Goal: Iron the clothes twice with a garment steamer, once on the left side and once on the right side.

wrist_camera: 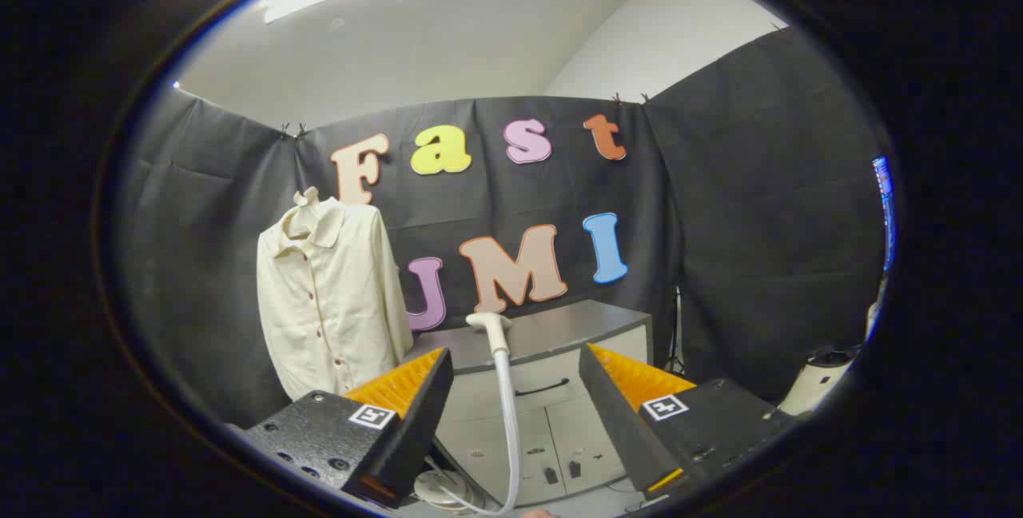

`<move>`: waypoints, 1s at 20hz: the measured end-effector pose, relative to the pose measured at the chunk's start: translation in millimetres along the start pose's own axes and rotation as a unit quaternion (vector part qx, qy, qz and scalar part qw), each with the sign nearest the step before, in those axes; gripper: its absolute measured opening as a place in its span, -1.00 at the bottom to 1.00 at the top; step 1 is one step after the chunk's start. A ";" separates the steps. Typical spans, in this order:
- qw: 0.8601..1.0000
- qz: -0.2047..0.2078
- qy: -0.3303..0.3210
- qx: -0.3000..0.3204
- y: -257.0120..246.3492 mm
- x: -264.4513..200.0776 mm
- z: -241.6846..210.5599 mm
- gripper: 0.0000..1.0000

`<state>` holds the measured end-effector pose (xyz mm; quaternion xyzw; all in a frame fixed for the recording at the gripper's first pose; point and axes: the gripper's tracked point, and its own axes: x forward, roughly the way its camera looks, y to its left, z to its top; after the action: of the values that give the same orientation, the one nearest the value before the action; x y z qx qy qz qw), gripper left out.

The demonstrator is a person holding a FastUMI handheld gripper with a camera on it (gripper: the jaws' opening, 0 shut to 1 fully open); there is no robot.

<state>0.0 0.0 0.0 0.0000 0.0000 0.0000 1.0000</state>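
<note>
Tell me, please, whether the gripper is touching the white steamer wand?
Apart: in the gripper view the open gripper straddles the white steamer wand with gaps on both sides.

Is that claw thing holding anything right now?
Nothing is held. The gripper is open; the white steamer wand stands between its fingers, apparently untouched.

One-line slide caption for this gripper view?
Open gripper straddles the steamer wand, jaws not touching it; cream shirt hangs beyond.
</note>
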 end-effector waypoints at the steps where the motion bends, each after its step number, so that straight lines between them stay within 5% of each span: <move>1: 1.000 0.003 0.002 0.000 3.7 1.6 -1.3 0.93; 20: 0.996 0.051 0.063 -0.023 39.0 77.5 -44.1 0.93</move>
<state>77.5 39.0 -44.1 -0.0231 0.0627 0.0510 0.9965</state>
